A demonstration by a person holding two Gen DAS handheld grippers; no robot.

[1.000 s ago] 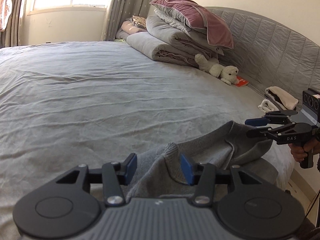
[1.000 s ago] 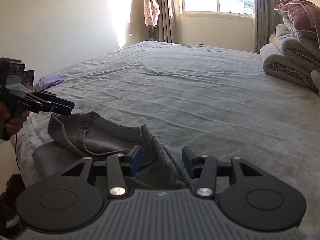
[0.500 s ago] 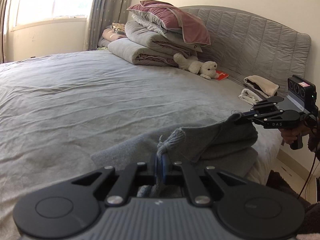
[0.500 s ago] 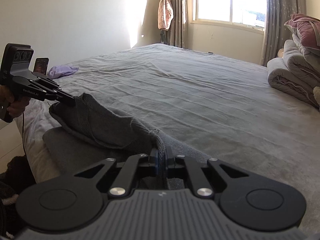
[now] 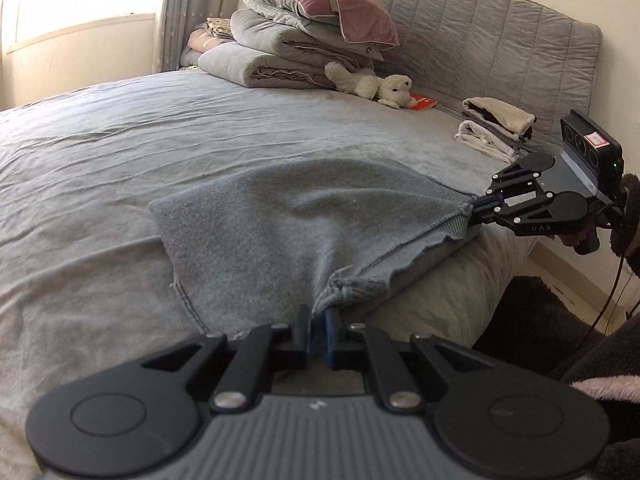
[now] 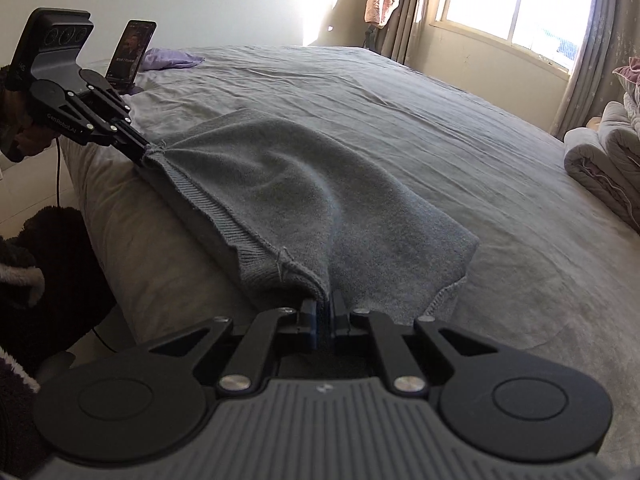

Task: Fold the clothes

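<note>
Sweater (image 5: 280,216) hem clenched by both grippers' fingers (image 5: 309,330) (image 6: 310,322); its far side seems tucked under.

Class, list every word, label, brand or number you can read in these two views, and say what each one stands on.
"DAS": white letters on the right gripper body.
"CenRobot.AI": white letters on the left gripper body.
Red sticker on the right gripper's camera block: too small to read.
Phone screen text: blurred.
Red packet: unreadable.

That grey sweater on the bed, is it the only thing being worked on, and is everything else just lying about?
Part of the job:
grey sweater, hem pinched at both corners
left gripper
right gripper

Just lying about:
stacked bedding
plush toy
folded clothes
phone
purple cloth
</note>
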